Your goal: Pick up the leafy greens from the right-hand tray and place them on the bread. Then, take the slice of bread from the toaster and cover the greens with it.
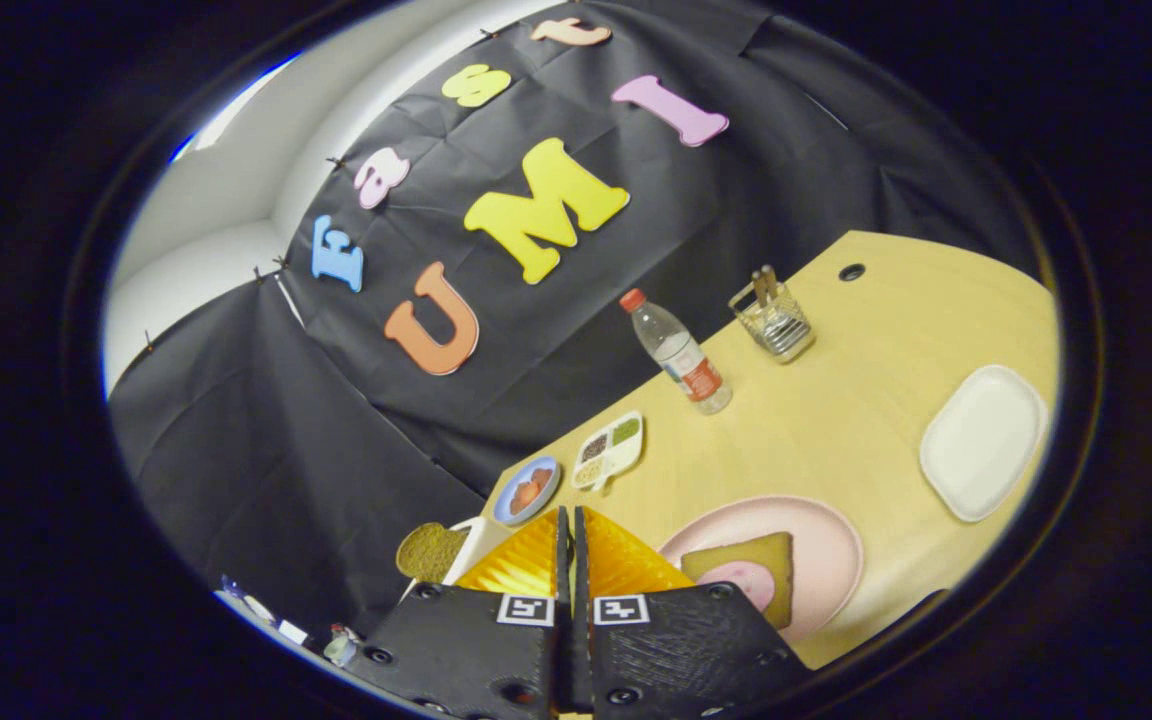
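My gripper [571,520] is shut, its fingers pressed together with nothing between them. It hangs above the near edge of the wooden table [836,420]. Just right of the fingers lies a pink plate [821,540] holding a slice of bread [761,560] with a round pink slice [744,585] on top. Just left of the fingers a brown bread slice [428,550] sticks up out of a white toaster [466,545], which the fingers partly hide. A white rectangular tray [981,440] lies further right, beyond the plate.
Ahead of the fingers sit a small blue dish [526,490] with reddish food and a white divided dish [608,450] of seeds. Beyond them stand a water bottle [681,355] and a wire basket [774,320] of utensils. The black cloth wall backs the table.
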The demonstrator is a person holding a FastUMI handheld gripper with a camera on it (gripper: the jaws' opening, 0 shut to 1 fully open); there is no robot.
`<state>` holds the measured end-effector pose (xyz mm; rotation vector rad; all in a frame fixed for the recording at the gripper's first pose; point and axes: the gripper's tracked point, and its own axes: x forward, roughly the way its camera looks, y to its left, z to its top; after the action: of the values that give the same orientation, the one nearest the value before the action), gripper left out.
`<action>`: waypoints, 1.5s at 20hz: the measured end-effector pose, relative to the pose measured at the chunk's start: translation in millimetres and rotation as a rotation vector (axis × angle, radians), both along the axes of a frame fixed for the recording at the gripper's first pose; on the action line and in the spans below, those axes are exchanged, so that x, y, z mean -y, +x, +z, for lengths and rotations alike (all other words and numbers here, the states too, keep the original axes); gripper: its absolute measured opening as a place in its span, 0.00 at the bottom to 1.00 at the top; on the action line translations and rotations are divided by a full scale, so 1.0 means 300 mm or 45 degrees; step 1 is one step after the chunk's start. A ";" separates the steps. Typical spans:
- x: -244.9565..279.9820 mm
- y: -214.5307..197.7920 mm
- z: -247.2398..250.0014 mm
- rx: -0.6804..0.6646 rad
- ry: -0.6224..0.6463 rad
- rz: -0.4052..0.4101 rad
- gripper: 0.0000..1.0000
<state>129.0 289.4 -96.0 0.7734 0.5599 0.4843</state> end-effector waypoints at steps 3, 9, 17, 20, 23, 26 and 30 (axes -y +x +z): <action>-0.041 -0.020 -0.076 -0.053 0.032 0.017 0.00; 0.060 0.015 -0.190 -0.107 -0.002 -0.065 0.00; 0.205 0.003 -0.362 -0.101 -0.245 -0.108 0.00; 0.230 0.008 -0.381 -0.050 -0.346 -0.117 0.00; 0.250 0.004 -0.395 -0.015 -0.425 -0.124 0.08; 0.281 0.008 -0.384 0.010 -0.464 -0.148 0.36; 0.341 0.017 -0.311 0.123 -0.570 -0.236 0.78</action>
<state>134.1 187.0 -189.2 0.3667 0.4775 0.2107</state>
